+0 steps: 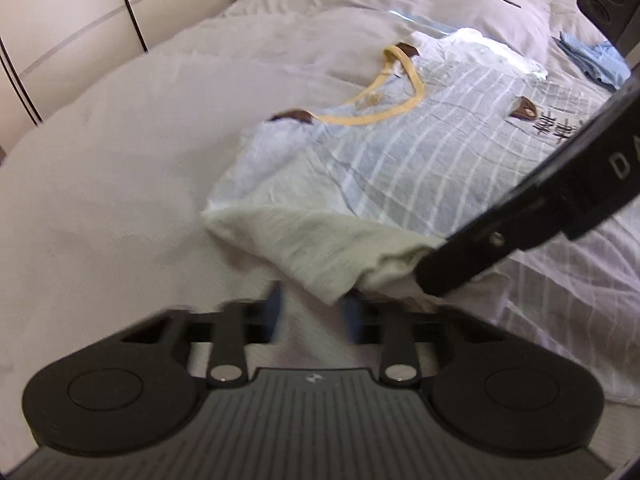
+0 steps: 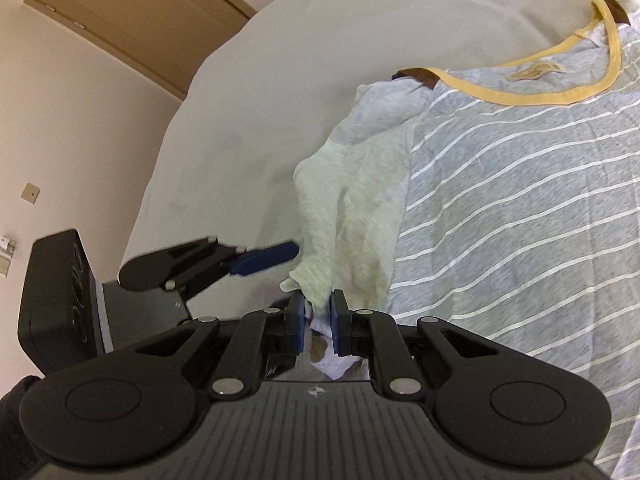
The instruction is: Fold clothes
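A grey T-shirt (image 1: 420, 148) with white stripes and a yellow collar lies spread on the bed; it also shows in the right wrist view (image 2: 520, 200). Its pale yellow-green sleeve (image 2: 352, 216) is pulled out to the side. My right gripper (image 2: 318, 318) is shut on the sleeve's cuff; it enters the left wrist view (image 1: 436, 276) from the right. My left gripper (image 1: 312, 316) is open and empty just short of the sleeve (image 1: 320, 248), its blue fingers blurred. It shows in the right wrist view (image 2: 276, 256) beside the cuff.
The bed (image 1: 120, 160) has a light beige cover. A blue garment (image 1: 592, 60) lies at the far right. Wardrobe doors (image 1: 60, 20) stand left of the bed. A wooden door (image 2: 132, 12) and a wall (image 2: 80, 140) lie beyond the bed's edge.
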`<state>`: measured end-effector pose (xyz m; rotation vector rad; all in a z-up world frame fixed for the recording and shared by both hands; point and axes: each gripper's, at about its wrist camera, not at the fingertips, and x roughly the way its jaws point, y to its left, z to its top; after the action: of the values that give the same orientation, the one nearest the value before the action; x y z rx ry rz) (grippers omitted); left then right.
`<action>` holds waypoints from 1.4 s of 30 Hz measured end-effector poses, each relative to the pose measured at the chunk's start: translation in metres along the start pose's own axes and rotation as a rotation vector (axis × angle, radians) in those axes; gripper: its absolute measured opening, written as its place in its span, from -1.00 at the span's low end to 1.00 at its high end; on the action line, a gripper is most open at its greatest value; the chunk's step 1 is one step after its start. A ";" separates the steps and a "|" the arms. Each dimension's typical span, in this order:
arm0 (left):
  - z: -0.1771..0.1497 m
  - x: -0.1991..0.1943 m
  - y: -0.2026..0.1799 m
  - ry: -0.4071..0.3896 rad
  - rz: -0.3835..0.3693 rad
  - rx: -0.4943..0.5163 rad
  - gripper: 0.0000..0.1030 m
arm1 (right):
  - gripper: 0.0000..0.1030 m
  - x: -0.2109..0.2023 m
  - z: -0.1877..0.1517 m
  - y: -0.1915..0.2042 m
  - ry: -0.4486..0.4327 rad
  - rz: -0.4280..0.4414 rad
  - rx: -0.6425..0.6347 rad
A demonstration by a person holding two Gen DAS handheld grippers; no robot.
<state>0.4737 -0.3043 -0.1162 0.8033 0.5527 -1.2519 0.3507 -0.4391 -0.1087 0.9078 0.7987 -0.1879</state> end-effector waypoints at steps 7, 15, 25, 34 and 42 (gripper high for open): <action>-0.006 -0.035 0.004 0.011 0.226 0.229 -1.00 | -0.74 -0.001 -0.004 0.013 0.009 0.008 -0.082; -0.040 -0.029 0.023 0.255 0.312 0.237 -0.92 | -0.42 0.050 -0.028 0.057 0.163 0.048 -0.302; -0.037 -0.016 0.122 0.152 0.062 -0.659 -0.35 | -0.25 0.023 -0.067 0.055 0.175 -0.070 -0.432; -0.017 0.006 0.123 0.192 0.070 -0.510 -0.55 | -0.23 0.028 -0.090 0.076 0.084 -0.238 -0.796; -0.026 -0.011 0.120 0.198 0.136 -0.456 -0.63 | -0.07 0.060 -0.090 0.073 0.208 -0.149 -0.716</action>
<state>0.5888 -0.2643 -0.0972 0.5690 0.8909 -0.8780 0.3781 -0.3147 -0.1355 0.1910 1.0329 0.0691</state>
